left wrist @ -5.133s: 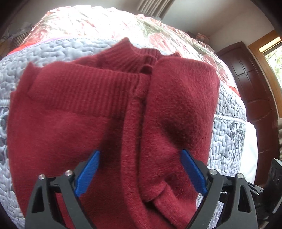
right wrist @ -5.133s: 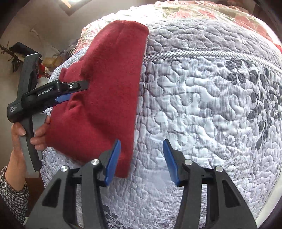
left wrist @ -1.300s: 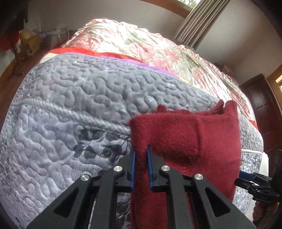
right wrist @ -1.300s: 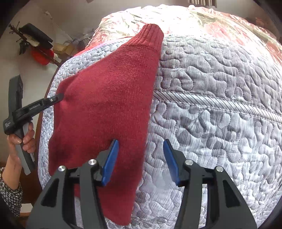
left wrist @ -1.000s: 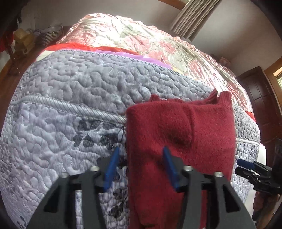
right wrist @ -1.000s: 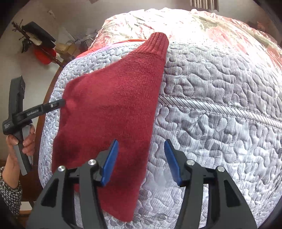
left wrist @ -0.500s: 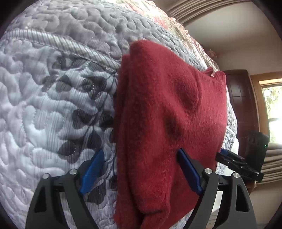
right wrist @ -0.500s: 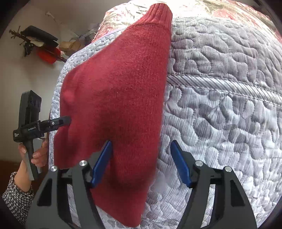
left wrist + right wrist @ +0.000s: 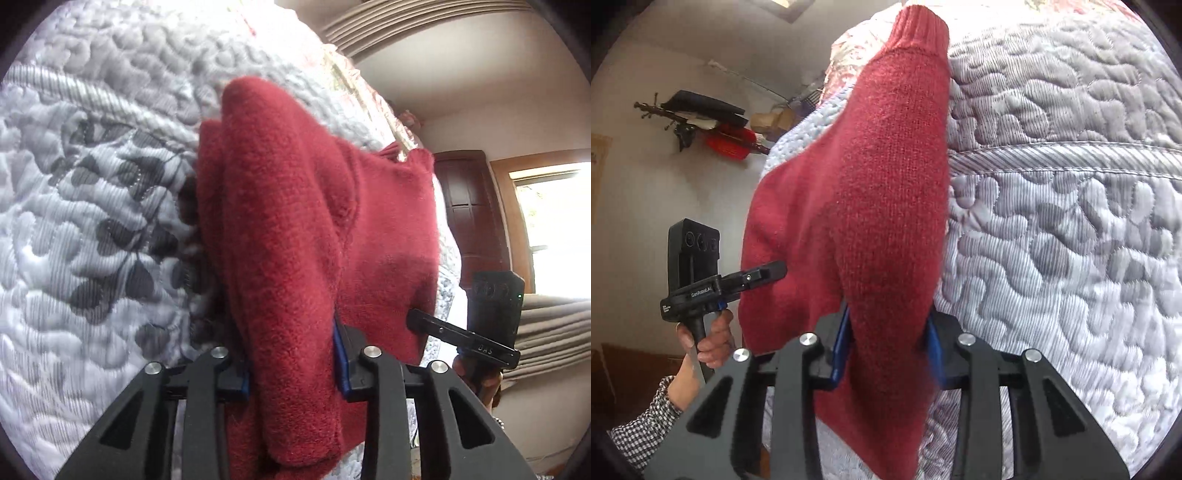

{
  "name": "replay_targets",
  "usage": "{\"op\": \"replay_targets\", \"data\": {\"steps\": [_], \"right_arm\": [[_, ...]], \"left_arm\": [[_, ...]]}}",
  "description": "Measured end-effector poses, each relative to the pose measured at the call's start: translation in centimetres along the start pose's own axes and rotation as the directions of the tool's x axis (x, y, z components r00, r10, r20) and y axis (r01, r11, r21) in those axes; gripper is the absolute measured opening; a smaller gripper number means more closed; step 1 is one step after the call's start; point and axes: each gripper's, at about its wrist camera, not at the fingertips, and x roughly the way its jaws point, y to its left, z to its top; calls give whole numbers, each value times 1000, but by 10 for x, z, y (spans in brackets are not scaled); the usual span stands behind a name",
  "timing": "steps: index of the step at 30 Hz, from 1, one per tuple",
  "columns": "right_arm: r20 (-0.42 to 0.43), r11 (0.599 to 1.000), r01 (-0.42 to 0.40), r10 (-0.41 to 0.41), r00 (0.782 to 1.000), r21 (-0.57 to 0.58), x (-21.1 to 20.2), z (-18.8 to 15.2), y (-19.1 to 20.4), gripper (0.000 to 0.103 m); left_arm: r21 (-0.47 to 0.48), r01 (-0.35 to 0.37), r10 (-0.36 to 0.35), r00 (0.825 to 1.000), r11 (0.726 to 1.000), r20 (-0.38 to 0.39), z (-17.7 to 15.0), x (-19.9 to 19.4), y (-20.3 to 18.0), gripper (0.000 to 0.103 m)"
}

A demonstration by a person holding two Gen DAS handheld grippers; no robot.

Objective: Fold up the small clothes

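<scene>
A folded dark red knit sweater (image 9: 295, 229) lies on a grey quilted bedspread (image 9: 92, 184). My left gripper (image 9: 291, 354) is shut on a thick fold at the sweater's near left edge, its blue pads pressed into the fabric. In the right wrist view the same red sweater (image 9: 871, 184) stretches away to its ribbed hem at the top, and my right gripper (image 9: 886, 350) is shut on its near right edge. Each gripper also shows in the other's view: the right gripper (image 9: 417, 319) at the sweater's right side, the left gripper (image 9: 775, 271) at its left side.
The grey quilted bedspread (image 9: 1071, 221) covers the bed, with a floral quilt (image 9: 351, 74) beyond it. A dark wooden door (image 9: 469, 206) and a bright window stand at the right. A hand (image 9: 709, 343) with a checked sleeve holds the left gripper; clutter hangs on the wall (image 9: 701, 122).
Both grippers, open and straddling the sweater's edges half a second ago, have moved in and shut on the fabric. The gripped edges now bunch between the pads.
</scene>
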Motion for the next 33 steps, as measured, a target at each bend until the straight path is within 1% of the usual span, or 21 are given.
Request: {"op": "replay_targets", "data": {"steps": [2,5,10,13,17,20,22,25,27,30,32,33], "right_arm": [[12,1000,-1,2,1000,-13,-16,-9,2,33],[34,1000,-1,2,999,-28,-50,-31,0,33],[50,1000,18,-17,999,-24,-116,-78,-21,33],[61,999,30,-29,998,-20,-156,-112,-35,33],[75,997,71,-70,995,-9,-195,-147,-64,33],[69,996,91,-92,993,21,-206,-166,-96,33],[54,993,115,-117,992,32,-204,-173,-114,33],[23,991,122,-124,992,60,-197,-183,-140,33],[12,990,118,-119,993,75,-192,-194,-157,34],[26,991,95,-98,995,96,-191,-211,-180,35],[30,990,104,-108,994,98,-185,-213,-182,38],[31,989,107,-111,993,99,-185,-215,-184,39]], "left_arm": [[22,11,-11,1000,1000,10,-11,-5,-17,32],[48,12,-12,1000,999,2,-28,-5,-42,32],[93,40,-39,999,995,-14,-63,2,-95,32],[146,40,-38,999,989,-20,-88,14,-132,32],[177,39,-34,999,984,-28,-117,39,-172,32],[180,9,-3,1000,984,-31,-135,60,-188,32],[188,-26,33,999,982,-37,-149,75,-192,32],[193,-87,97,994,977,-44,-168,100,-196,32],[205,-136,145,989,969,-27,-176,111,-193,33],[223,-175,182,983,959,-10,-181,122,-187,35],[220,-197,202,979,955,-2,-185,128,-188,40],[239,-224,228,974,945,11,-181,129,-192,42]]}}
